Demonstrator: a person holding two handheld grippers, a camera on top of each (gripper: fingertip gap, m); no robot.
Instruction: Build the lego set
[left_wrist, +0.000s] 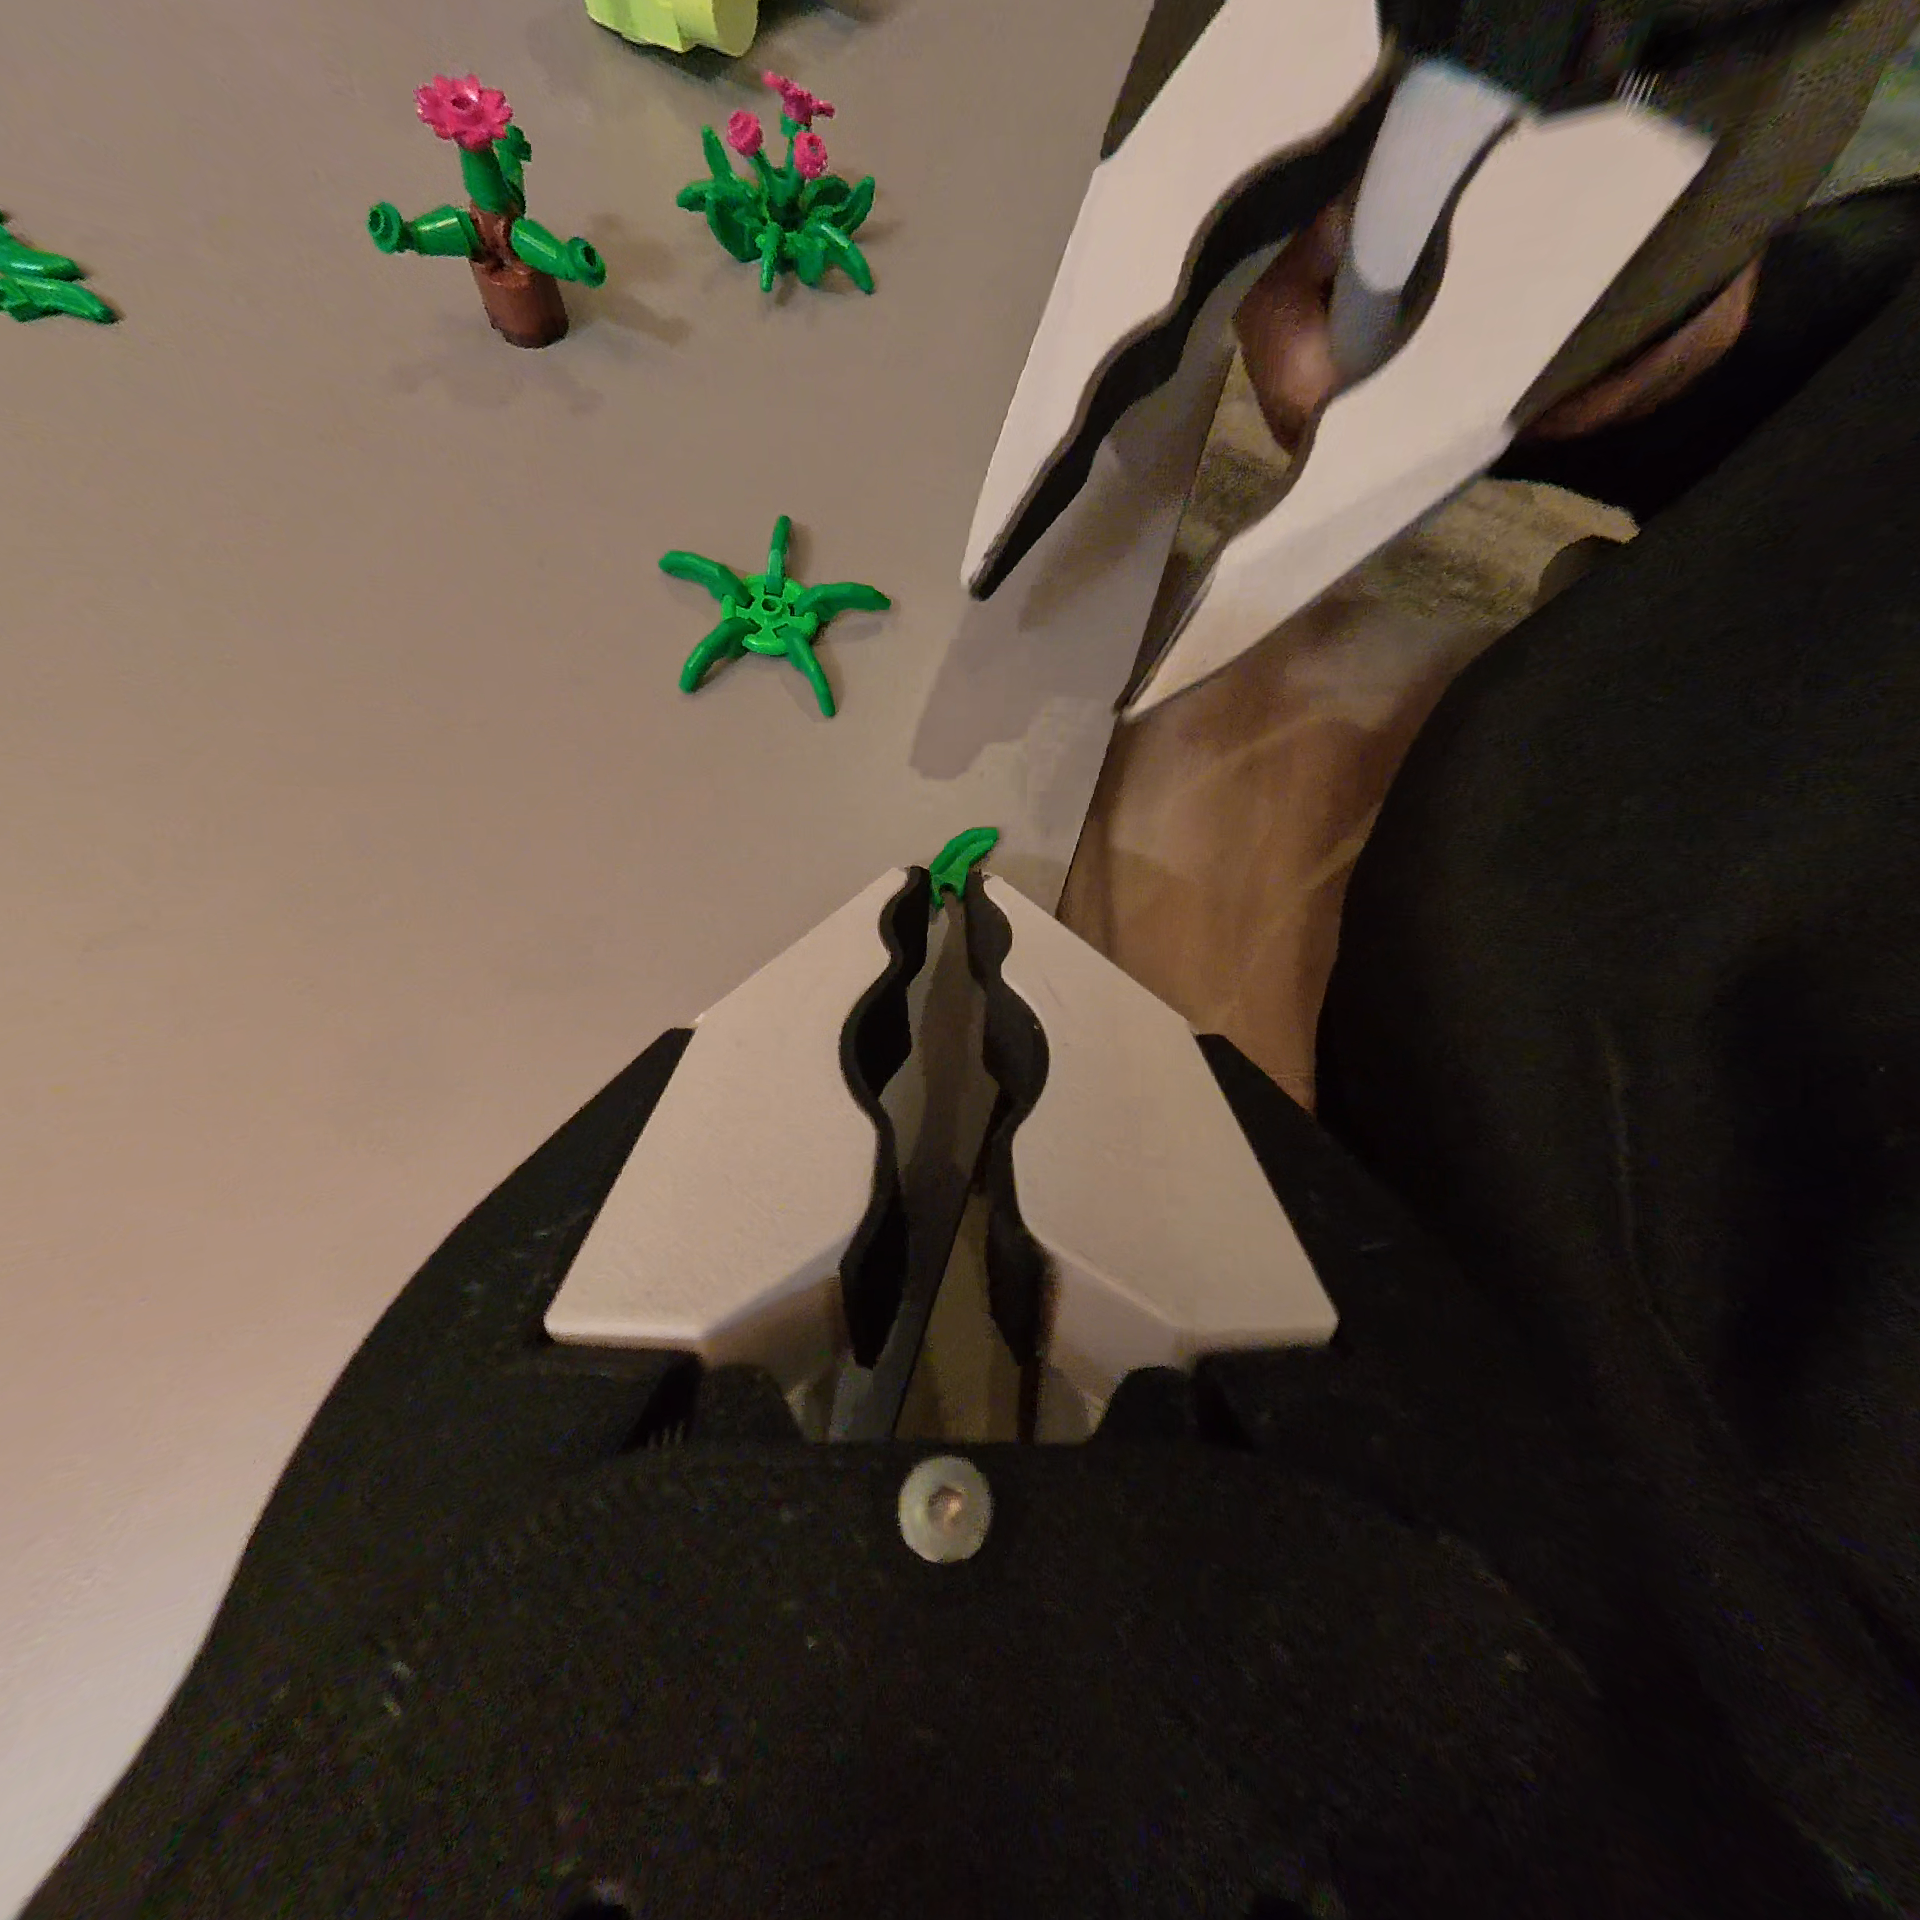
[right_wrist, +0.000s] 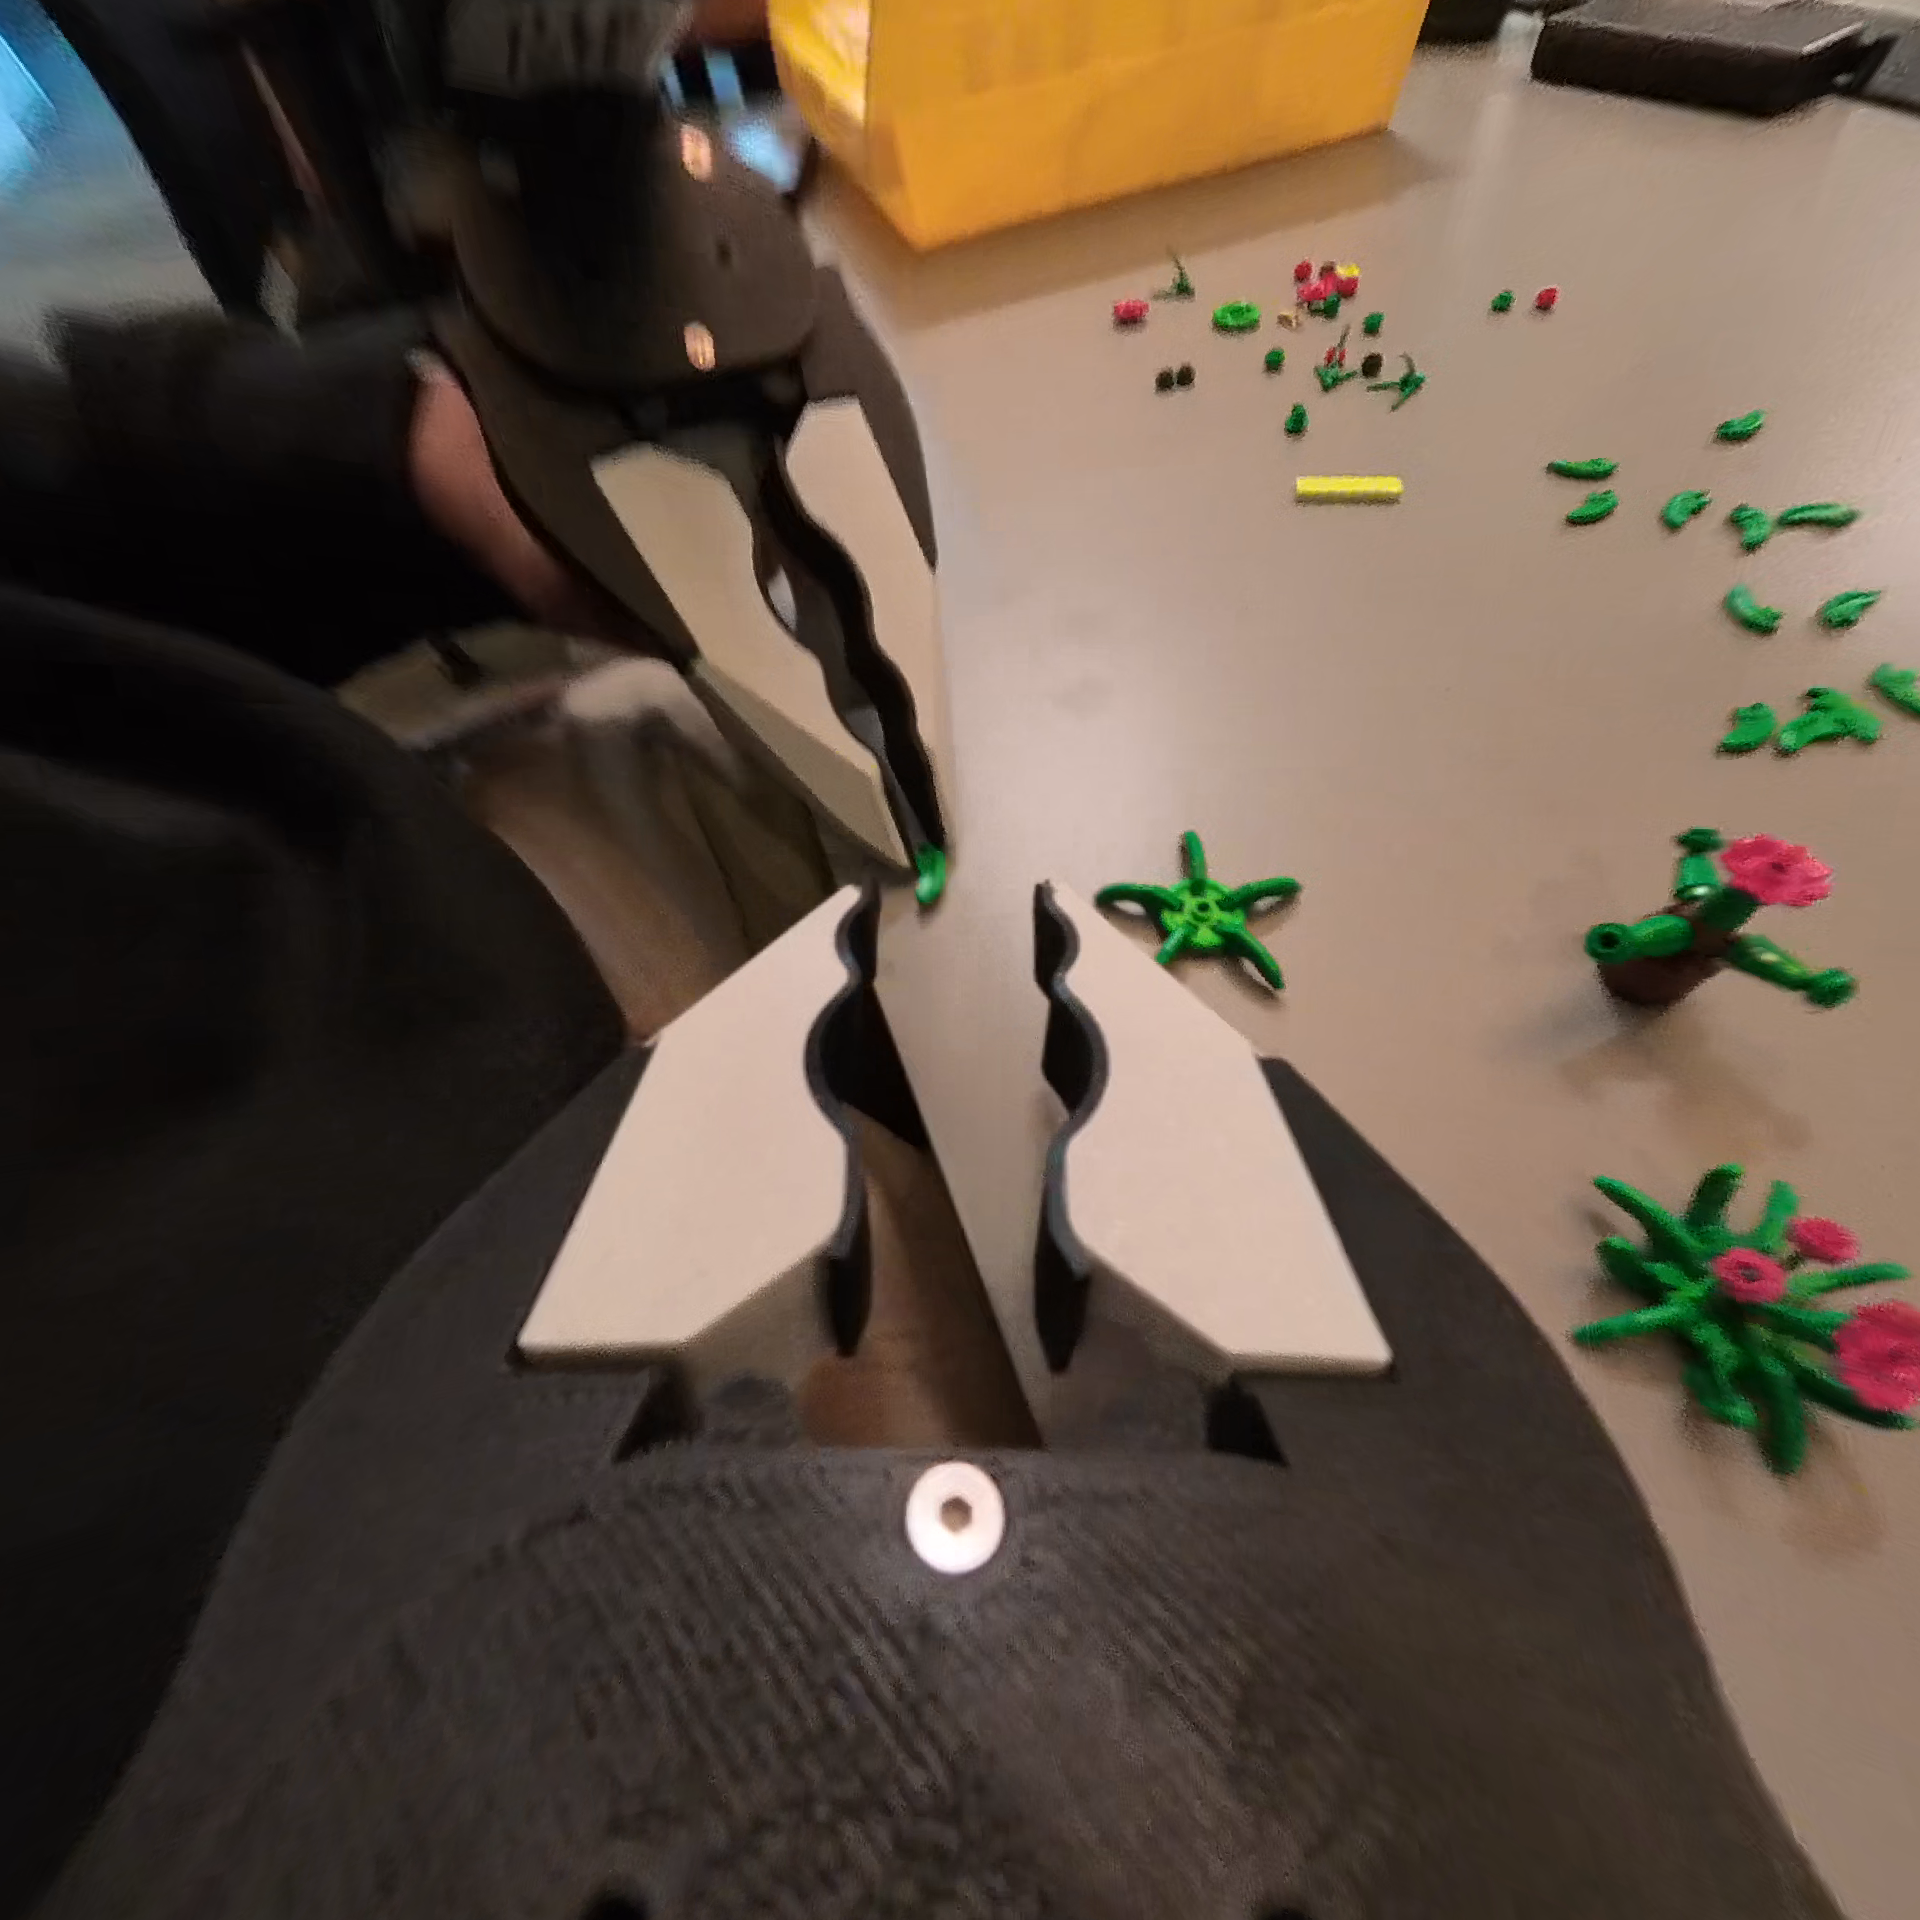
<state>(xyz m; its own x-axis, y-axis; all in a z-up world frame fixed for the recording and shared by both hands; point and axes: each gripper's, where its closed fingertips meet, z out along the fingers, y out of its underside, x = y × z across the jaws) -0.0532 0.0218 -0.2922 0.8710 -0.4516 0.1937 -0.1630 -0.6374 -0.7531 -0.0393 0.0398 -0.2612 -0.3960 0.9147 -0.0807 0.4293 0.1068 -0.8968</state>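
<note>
The left gripper (left_wrist: 948, 883), two pale grey wedge fingers with wavy black pads on a black body, is pinched nearly closed on a small curved green plastic leaf piece (left_wrist: 961, 857), which juts from its tips at the near edge of the grey-brown table (left_wrist: 312, 831). The right gripper (right_wrist: 951, 909) stands apart at the tips with nothing between them, just beside the leaf. Only the right wrist view shows the yellow box (right_wrist: 1091, 114) at the far end, the scattered loose green leaves (right_wrist: 1756, 608) and the small yellow bar (right_wrist: 1348, 488); only the left wrist view shows the leaf's curved, ribbed shape clearly. On the table near the leaf lies a green five-armed stem rosette (left_wrist: 771, 613); farther off stand a brown-potted green plant with a pink flower (left_wrist: 488, 208) and a leafy green cluster with pink buds (left_wrist: 779, 197).
</note>
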